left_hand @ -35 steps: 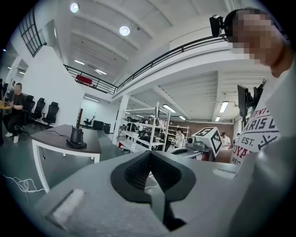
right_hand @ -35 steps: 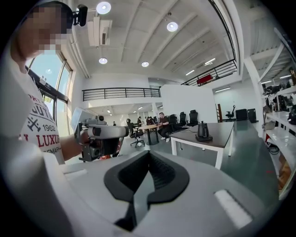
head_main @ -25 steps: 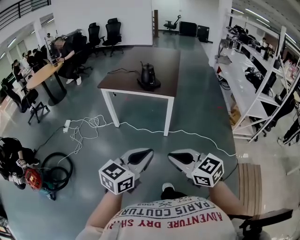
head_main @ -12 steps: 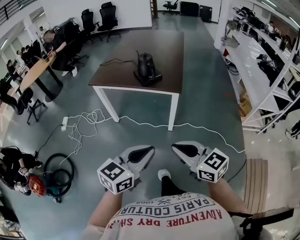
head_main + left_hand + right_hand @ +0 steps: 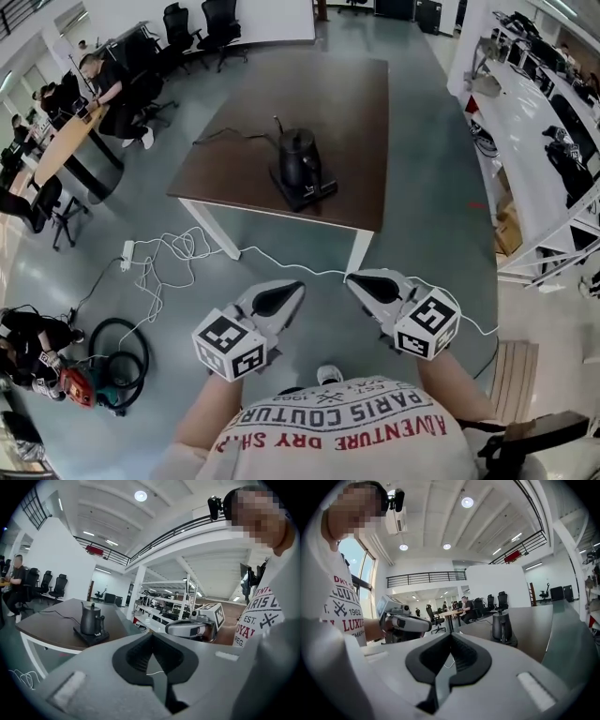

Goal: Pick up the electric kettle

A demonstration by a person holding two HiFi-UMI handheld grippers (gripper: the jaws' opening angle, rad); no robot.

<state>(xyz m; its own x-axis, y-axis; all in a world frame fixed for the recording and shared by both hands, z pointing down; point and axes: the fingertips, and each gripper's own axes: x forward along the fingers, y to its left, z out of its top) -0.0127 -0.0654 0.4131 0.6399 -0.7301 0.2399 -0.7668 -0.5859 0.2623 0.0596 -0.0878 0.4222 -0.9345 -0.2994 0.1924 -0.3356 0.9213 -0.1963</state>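
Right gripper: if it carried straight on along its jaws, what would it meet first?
Most likely the brown table, near its left end in the right gripper view, though depth is unclear. The electric kettle sits right of that line; nothing shows in between.

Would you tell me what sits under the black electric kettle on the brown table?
The black kettle stands on a flat black base on the brown table; the base's centre is covered.
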